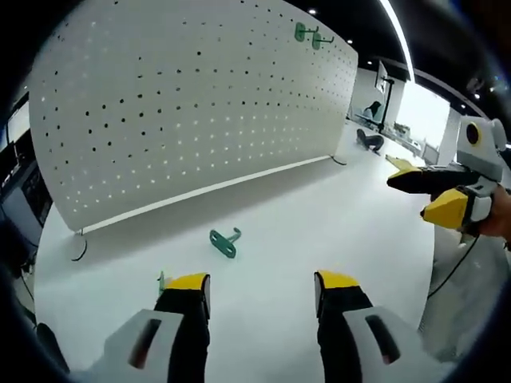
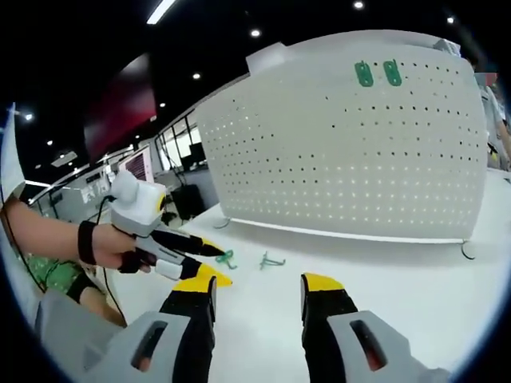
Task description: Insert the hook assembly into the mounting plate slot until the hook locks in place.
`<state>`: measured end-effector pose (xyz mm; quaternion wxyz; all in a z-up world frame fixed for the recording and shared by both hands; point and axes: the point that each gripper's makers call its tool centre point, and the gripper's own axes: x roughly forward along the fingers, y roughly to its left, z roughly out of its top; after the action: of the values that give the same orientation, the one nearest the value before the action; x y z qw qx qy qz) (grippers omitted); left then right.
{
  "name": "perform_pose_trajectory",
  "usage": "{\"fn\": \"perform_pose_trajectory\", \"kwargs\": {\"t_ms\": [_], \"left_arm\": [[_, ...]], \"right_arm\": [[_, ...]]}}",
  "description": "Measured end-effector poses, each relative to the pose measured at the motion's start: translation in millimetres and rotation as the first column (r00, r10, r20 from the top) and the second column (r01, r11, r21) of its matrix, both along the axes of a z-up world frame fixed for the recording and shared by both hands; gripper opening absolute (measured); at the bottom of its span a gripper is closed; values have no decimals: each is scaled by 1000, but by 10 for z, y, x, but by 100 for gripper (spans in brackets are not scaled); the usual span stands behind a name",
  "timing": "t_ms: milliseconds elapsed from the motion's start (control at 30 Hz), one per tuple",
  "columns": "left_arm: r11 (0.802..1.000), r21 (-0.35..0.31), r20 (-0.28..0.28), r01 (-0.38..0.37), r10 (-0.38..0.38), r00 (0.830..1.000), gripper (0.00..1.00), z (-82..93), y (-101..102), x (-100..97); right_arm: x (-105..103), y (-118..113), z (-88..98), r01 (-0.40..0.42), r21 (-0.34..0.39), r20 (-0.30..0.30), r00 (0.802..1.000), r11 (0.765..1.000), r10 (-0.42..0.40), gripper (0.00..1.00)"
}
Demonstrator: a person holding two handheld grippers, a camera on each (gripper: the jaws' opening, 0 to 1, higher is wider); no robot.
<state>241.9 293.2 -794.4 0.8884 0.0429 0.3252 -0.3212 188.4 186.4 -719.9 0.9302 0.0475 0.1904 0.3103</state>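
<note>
A green hook (image 1: 224,242) lies flat on the white table (image 1: 319,239), in front of the pegboard and apart from it; in the left gripper view it sits just beyond the left gripper's own jaws, a little to their left. In the right gripper view the same table carries two green hooks: one (image 2: 227,258) lies right by the tips of the left gripper, and a second green hook (image 2: 271,260) lies just beside it, nearer the pegboard foot. A small green piece (image 1: 161,281) also peeks out beside the left jaw in the left gripper view; what it is cannot be told. The white pegboard (image 1: 200,104) stands upright on the table on thin wire feet, and two green hooks mounted (image 2: 377,73) side by side sit near its top edge; they show in the left gripper view too, at the far upper corner (image 1: 311,35). The left gripper (image 1: 262,282) hovers over the table with its yellow-tipped jaws spread wide and nothing between them. The right gripper (image 2: 259,284) likewise holds its jaws apart and empty above the table. In the right gripper view the left gripper (image 2: 209,262), held in a person's hand (image 2: 120,243) with a dark wristband, points toward the hooks on the table.
</note>
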Motion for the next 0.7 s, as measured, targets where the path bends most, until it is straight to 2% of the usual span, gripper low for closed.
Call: {"fn": "perform_pose_trajectory", "kwargs": {"t_ms": [433,567,700], "left_arm": [[999,27,-26,23,-22,999,49,-182,-54,114],[999,44,6,8,-9,1000,40,-194,-46,193],[998,56,-4,3,-2,1000,43,-271,-34,250]], "right_arm": [[-108,30,-115,-18,-10,-32,999,1000,17,45],[-136,45,-124,-14,0,-35,999,1000,14,45],[-177,77,-176,-19,-3,-46,999,1000,19,45]]}}
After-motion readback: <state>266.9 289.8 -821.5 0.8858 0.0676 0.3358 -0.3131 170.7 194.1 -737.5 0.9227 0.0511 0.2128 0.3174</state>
